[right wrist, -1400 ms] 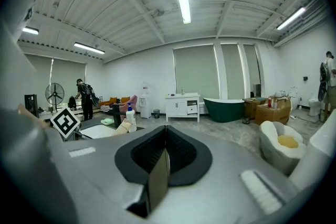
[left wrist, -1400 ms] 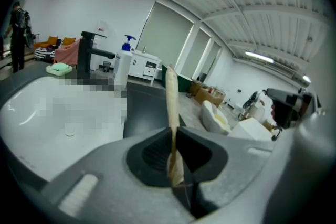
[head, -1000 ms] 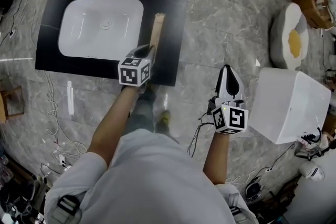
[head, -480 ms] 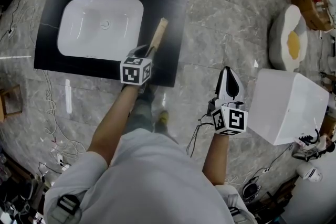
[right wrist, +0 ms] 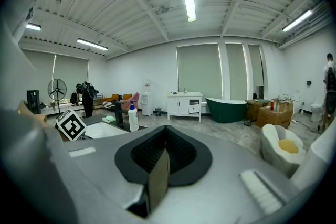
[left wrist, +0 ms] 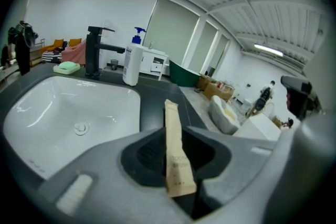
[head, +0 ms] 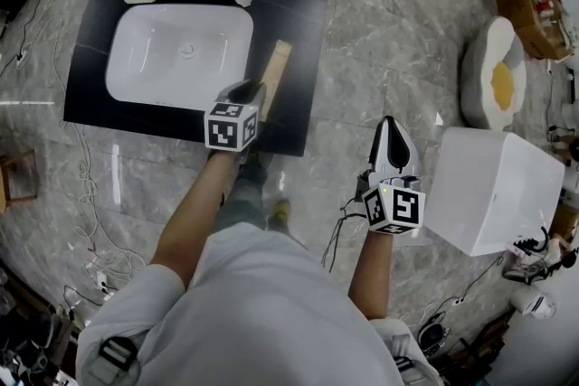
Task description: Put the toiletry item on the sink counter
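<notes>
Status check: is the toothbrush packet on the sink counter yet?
Done: the toothbrush packet is picked up and sits out over the black sink counter, right of the basin. In hand: the left tool is shut on its near end. Left: set it down and open the tool. The right tool is shut and empty.

The left arm [head: 194,212] is stretched out in front, and it is bare. The left gripper [head: 246,95] points away from the body. Its jaws pinch a thin pack [left wrist: 173,149] that sticks out past them. The right arm [head: 373,265] hangs closer in. The right gripper [head: 392,129] points forward too, with its jaws pressed together and nothing between them.
</notes>
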Demonstrator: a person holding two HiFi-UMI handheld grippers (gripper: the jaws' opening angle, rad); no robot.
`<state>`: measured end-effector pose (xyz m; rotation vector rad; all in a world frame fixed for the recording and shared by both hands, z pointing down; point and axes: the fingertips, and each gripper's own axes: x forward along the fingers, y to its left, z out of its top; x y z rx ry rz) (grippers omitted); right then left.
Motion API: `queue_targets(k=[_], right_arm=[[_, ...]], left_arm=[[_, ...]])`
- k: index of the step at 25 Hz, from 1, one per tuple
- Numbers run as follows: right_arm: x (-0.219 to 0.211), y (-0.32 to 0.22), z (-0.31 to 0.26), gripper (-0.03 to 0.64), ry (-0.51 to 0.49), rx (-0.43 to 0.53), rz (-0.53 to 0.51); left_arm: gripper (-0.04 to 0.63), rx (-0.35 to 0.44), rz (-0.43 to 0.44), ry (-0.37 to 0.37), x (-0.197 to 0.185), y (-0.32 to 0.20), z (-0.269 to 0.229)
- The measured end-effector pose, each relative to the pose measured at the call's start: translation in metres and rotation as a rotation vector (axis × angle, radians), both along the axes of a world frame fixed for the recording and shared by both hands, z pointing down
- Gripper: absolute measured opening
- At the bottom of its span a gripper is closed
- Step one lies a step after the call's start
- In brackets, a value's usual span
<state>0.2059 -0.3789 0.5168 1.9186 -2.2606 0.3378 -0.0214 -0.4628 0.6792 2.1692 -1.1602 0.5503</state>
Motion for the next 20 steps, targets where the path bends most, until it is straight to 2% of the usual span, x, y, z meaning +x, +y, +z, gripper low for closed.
queue_targets(k=[15,20], right_arm=[[-0.02,0.003,-0.048,0.003,-0.019,0.083,0.005],[-0.021,0.003,-0.063,0.003,-0.034,0.107,0.009]], left_arm=[[-0.002,0.128,-0.032,0.011,-0.032,0.007,-0.071],[-0.002,0.179,-0.022,0.017,-0.033,0.008,-0.098]])
